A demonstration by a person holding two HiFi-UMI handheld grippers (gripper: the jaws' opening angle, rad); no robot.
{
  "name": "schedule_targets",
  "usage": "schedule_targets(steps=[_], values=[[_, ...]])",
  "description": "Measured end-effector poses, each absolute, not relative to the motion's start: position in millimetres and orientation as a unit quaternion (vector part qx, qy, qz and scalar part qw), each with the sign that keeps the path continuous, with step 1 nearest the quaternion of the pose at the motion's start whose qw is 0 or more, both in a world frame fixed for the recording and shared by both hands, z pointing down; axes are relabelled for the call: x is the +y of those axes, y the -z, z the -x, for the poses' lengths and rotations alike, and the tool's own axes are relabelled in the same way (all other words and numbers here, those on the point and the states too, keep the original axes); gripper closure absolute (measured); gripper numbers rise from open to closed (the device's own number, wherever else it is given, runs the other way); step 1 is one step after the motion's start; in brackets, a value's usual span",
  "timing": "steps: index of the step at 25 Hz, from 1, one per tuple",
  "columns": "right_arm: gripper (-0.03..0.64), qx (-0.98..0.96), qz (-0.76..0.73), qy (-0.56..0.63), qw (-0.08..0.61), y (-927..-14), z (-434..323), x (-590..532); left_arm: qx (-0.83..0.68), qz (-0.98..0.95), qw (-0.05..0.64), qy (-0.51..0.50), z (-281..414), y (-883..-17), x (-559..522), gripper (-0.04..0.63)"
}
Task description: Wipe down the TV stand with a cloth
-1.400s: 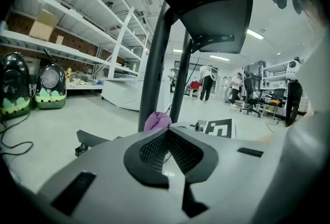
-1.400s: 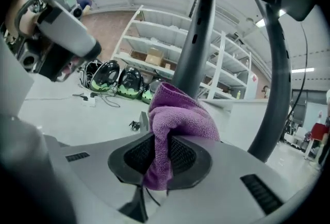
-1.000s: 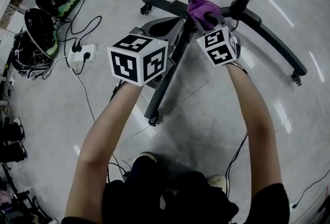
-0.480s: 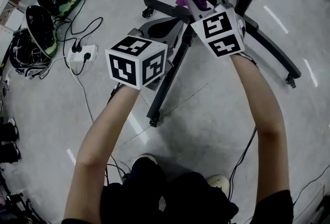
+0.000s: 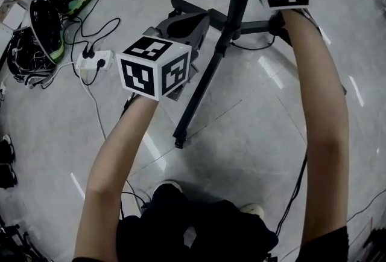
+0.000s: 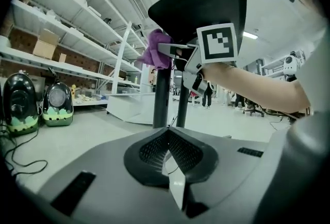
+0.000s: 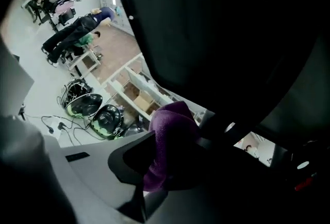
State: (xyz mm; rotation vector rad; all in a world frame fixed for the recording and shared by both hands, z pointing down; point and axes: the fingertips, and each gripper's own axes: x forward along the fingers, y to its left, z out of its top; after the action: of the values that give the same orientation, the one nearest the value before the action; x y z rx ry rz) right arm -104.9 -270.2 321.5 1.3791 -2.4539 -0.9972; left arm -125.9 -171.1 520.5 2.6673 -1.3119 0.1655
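Clamping the purple cloth (image 7: 170, 138) tight between its jaws, your right gripper (image 7: 166, 163) is up high, with the cloth bunched ahead of the jaws against the TV stand (image 6: 161, 96) pole, just under a black panel (image 6: 206, 3). Your left gripper (image 6: 172, 163) sits lower, jaws closed together with nothing between them, aimed at the same pole straight ahead. Farther off to its left, two black-and-green domed cases (image 6: 20, 109) stand on the floor, with metal shelving (image 6: 77, 37) behind them.

Glossy grey floor (image 5: 253, 134), white shelving (image 6: 119, 68)
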Motion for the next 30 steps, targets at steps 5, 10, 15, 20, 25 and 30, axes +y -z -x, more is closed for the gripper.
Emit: schedule_targets(steps=[5, 10, 15, 20, 25, 30], values=[[0.543, -0.814, -0.467, 0.331, 0.096, -332, 108, -282, -0.445, -0.89, 0.087, -0.048, 142, -519, -171, 0.589], [0.543, -0.81, -0.466, 0.326, 0.143, -377, 108, -284, -0.451, -0.885, 0.097, -0.056, 147, -532, -172, 0.589], [0.543, -0.812, -0.471, 0.301, 0.167, -428, 100, -283, -0.445, -0.888, 0.095, -0.064, 139, -541, -170, 0.589], [0.543, -0.817, -0.469, 0.273, 0.197, -480, 98, -283, -0.442, -0.888, 0.098, -0.074, 133, -549, -170, 0.589], [0.543, -0.823, -0.466, 0.244, 0.216, -521, 96, -284, -0.44, -0.888, 0.102, -0.083, 132, -560, -172, 0.589], [0.543, -0.831, -0.46, 0.206, 0.235, -565, 94, -284, -0.436, -0.888, 0.112, -0.091, 129, -573, -173, 0.589]])
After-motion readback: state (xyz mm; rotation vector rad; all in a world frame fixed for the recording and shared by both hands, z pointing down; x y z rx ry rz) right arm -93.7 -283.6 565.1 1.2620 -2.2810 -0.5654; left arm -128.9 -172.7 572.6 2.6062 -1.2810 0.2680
